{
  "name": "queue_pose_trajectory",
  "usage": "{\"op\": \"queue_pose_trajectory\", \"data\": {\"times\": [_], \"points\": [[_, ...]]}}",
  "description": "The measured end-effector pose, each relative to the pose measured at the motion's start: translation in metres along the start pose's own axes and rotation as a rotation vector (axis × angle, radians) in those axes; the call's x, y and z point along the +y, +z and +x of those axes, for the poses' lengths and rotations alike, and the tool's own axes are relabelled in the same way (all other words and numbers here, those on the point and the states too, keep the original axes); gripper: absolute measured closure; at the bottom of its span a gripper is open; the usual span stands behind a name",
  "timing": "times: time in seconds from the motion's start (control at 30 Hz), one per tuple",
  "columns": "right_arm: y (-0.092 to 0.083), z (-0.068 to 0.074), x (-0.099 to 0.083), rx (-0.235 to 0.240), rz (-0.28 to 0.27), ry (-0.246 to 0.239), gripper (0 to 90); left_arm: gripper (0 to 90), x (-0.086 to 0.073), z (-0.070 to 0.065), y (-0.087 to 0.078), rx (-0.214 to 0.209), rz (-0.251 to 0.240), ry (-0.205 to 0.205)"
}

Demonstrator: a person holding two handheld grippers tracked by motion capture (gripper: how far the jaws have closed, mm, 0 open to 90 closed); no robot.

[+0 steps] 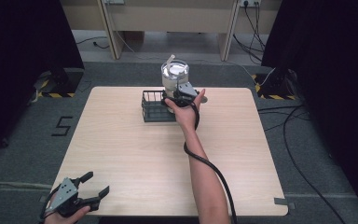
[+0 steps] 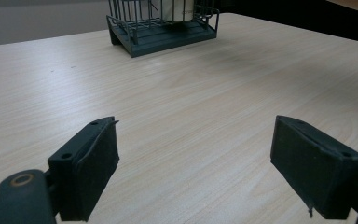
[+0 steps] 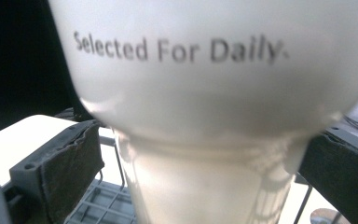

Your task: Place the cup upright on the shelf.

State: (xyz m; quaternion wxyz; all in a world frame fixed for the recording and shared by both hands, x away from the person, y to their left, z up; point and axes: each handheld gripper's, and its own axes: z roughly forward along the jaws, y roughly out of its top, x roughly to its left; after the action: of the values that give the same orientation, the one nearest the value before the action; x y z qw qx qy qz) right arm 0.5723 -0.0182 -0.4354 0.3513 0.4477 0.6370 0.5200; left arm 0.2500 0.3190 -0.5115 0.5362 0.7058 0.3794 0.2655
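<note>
Two white cups (image 1: 175, 74) are stacked, the lower one standing in a dark wire basket (image 1: 153, 111) at the far middle of the table. My right gripper (image 1: 181, 94) reaches them from the near side. In the right gripper view the upper cup (image 3: 205, 84) reads "Selected For Daily." and the lower cup (image 3: 196, 186) stands between the two pads (image 3: 70, 163), which are spread and not pressing on it. My left gripper (image 1: 97, 183) rests open at the table's near left corner with nothing in it. From the left gripper (image 2: 196, 154) view, the basket (image 2: 163, 32) and the cup (image 2: 182, 9) lie far ahead.
The light wooden table (image 1: 121, 154) is bare between the basket and the near edge. The right gripper's black cable (image 1: 209, 165) trails along the forearm to the near edge. Floor cables (image 1: 298, 140) and dark curtains flank the table.
</note>
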Motion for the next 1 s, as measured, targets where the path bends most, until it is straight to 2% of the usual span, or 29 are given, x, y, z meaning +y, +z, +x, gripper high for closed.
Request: {"op": "queue_pose_trajectory", "data": {"times": [0.43,0.63,1.0], "points": [[-0.023,-0.005,-0.002,0.01,0.014,-0.007,3.3,14.4,0.0,0.001,0.0,0.009,0.0,0.001],[-0.038,-0.008,-0.009,0.033,0.023,0.001,5.6,14.4,0.0,0.0,0.0,0.011,0.002,0.003],[-0.062,-0.012,-0.012,0.049,0.021,-0.022,5.8,14.4,-0.001,0.0,0.0,0.013,0.006,0.007]]}}
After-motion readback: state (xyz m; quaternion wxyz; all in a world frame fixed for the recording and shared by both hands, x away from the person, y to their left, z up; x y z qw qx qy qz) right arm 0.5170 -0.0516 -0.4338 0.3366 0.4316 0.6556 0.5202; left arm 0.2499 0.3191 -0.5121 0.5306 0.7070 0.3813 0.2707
